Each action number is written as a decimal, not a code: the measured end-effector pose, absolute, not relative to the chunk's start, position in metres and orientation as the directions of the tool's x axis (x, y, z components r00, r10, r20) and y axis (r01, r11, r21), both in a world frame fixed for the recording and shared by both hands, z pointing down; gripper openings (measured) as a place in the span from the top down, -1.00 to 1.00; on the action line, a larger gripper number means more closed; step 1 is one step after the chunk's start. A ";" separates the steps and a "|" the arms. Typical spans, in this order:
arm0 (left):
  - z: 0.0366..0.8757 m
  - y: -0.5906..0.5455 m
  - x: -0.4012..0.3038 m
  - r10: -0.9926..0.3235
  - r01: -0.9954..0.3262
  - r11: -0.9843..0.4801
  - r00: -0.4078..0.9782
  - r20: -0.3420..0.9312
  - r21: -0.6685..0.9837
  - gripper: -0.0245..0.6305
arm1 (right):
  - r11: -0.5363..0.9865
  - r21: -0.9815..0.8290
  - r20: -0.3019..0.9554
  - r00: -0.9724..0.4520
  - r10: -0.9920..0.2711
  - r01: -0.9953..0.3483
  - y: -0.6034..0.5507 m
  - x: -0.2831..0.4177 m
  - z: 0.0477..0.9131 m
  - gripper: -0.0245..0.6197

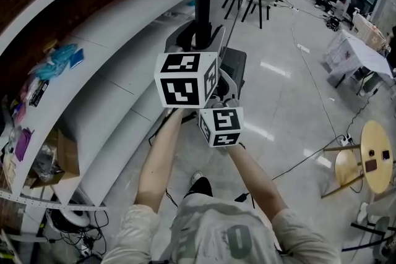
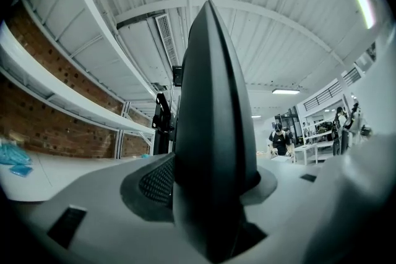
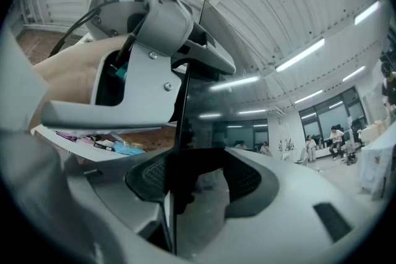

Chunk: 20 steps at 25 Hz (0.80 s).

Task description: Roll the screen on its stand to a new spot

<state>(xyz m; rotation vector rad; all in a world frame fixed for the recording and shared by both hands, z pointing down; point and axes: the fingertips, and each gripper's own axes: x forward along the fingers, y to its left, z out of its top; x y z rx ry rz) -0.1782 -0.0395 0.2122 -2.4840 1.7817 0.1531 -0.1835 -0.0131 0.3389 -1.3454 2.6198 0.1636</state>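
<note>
left gripper (image 2: 212, 191) clamped on the screen (image 2: 210, 96), dark rounded edge filling its jaws. right gripper (image 3: 197, 190) pinches the thin glossy edge, left gripper just above it.

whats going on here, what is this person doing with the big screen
A person holds a pair of tongs in each hand, arms stretched out in front. Both the left tongs and the right tongs are clamped on the edge of the dark screen, which stands upright over the glossy floor, beside long white shelves. It looks set up for pushing the screen along.
</note>
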 end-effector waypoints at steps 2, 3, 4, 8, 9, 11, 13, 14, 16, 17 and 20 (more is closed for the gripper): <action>0.213 -0.021 -0.184 -0.941 -0.949 -0.315 0.313 -0.129 -0.007 0.16 | 0.589 0.012 -0.224 -0.576 -0.786 -0.808 0.006 -0.190 0.339 0.22; 0.214 -0.011 -0.188 -0.942 -0.950 -0.313 0.311 -0.129 -0.006 0.16 | 0.592 0.012 -0.225 -0.579 -0.783 -0.806 0.016 -0.193 0.340 0.22; 0.215 -0.001 -0.191 -0.942 -0.950 -0.311 0.309 -0.129 -0.003 0.16 | 0.596 0.012 -0.226 -0.582 -0.781 -0.803 0.027 -0.196 0.341 0.21; 0.213 0.036 -0.201 -0.942 -0.951 -0.308 0.305 -0.139 0.001 0.16 | 0.599 0.011 -0.233 -0.585 -0.777 -0.801 0.062 -0.205 0.339 0.21; 0.212 0.044 -0.205 -0.942 -0.951 -0.308 0.305 -0.141 0.000 0.16 | 0.599 0.011 -0.236 -0.584 -0.777 -0.801 0.071 -0.209 0.338 0.21; 0.212 0.060 -0.216 -0.942 -0.951 -0.309 0.306 -0.138 0.000 0.16 | 0.596 0.012 -0.240 -0.581 -0.778 -0.803 0.088 -0.220 0.338 0.21; 0.213 0.076 -0.229 -0.942 -0.951 -0.310 0.307 -0.136 -0.001 0.16 | 0.593 0.013 -0.237 -0.578 -0.781 -0.805 0.104 -0.233 0.338 0.21; 0.213 0.085 -0.235 -0.942 -0.951 -0.310 0.308 -0.134 -0.002 0.16 | 0.592 0.013 -0.234 -0.578 -0.782 -0.806 0.112 -0.240 0.339 0.21; 0.213 0.103 -0.245 -0.942 -0.951 -0.309 0.307 -0.132 -0.004 0.16 | 0.593 0.014 -0.231 -0.580 -0.781 -0.805 0.130 -0.250 0.339 0.21; 0.213 0.111 -0.248 -0.943 -0.951 -0.308 0.306 -0.133 -0.004 0.16 | 0.593 0.014 -0.231 -0.580 -0.781 -0.805 0.139 -0.253 0.338 0.21; 0.211 0.137 -0.258 -0.944 -0.953 -0.303 0.300 -0.138 -0.001 0.16 | 0.597 0.015 -0.226 -0.584 -0.780 -0.802 0.164 -0.263 0.337 0.21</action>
